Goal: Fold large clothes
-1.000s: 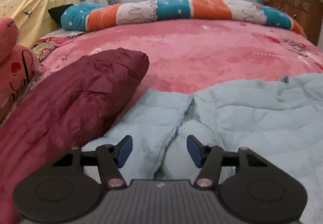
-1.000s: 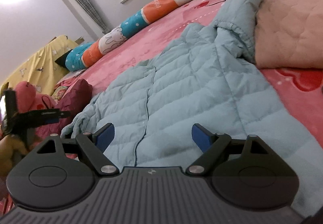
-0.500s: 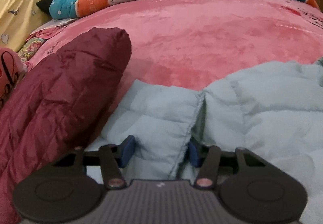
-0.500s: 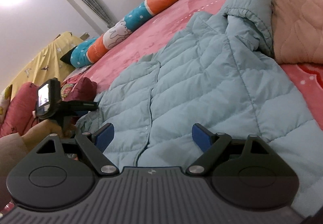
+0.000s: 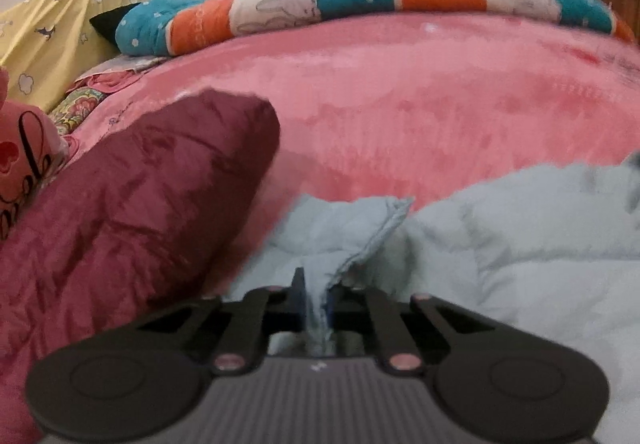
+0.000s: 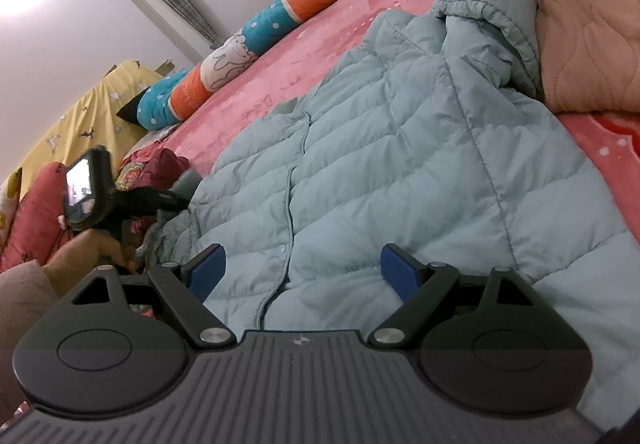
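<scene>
A big light blue puffy jacket (image 6: 420, 164) is spread flat on the pink bed (image 5: 420, 104), with its front side up. One sleeve is bent up near a peach quilt (image 6: 592, 44).

The left hand-held gripper (image 5: 316, 304) is pinched tight on a small bit of the jacket's edge, beside a dark red jacket (image 5: 120, 224) that lies just next to it. A thin strip of blue cloth is squeezed between the two blue pads. The right hand-held gripper (image 6: 304, 272) is held wide apart above the lower part of the jacket, with nothing between its pads.

The step in hand seems to be the first fold, with a corner being picked up. Only a little cloth is caught, so it could slip out if it is pulled fast. The edge should be lifted slowly and carried across the jacket toward the middle line. The other edge should be gripped by the right hand-held gripper too, so the fold can be kept straight. The dark red jacket should not be dragged along.
</scene>
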